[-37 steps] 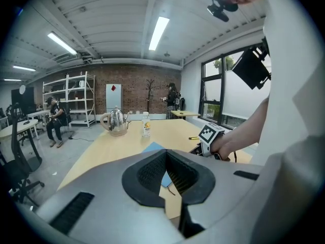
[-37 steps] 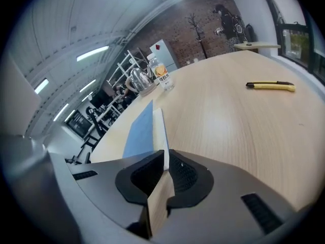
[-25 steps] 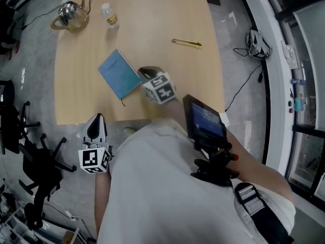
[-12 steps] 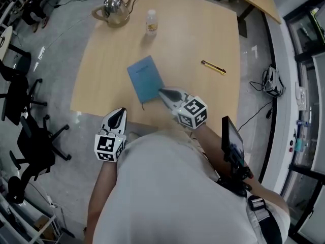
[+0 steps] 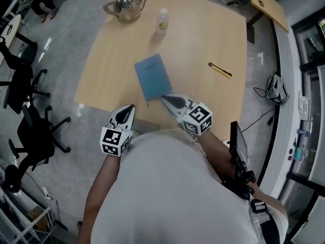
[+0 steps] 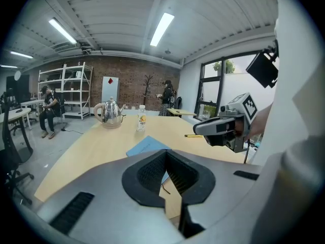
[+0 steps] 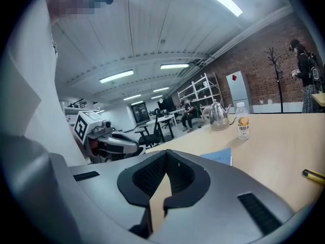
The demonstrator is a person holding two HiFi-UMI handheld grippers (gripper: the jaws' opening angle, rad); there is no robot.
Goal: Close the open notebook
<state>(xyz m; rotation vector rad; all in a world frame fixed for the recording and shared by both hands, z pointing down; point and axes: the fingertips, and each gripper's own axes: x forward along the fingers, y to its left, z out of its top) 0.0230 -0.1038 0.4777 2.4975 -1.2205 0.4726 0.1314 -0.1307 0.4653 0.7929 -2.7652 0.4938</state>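
Note:
The blue notebook lies shut and flat on the wooden table, near its front edge. It also shows as a blue slab in the left gripper view and the right gripper view. My right gripper is shut and empty, its tip just off the notebook's near corner. My left gripper is shut and empty too, hanging at the table's front edge to the left of the notebook. Each gripper shows in the other's view: the right gripper and the left gripper.
A steel kettle and a small bottle stand at the table's far side. A yellow utility knife lies to the right. Black office chairs stand on the floor at left, and another table at top right.
The right gripper has drawn back from the notebook's side to just off its near corner. The left gripper has come up to the table's front edge. The notebook stays shut.

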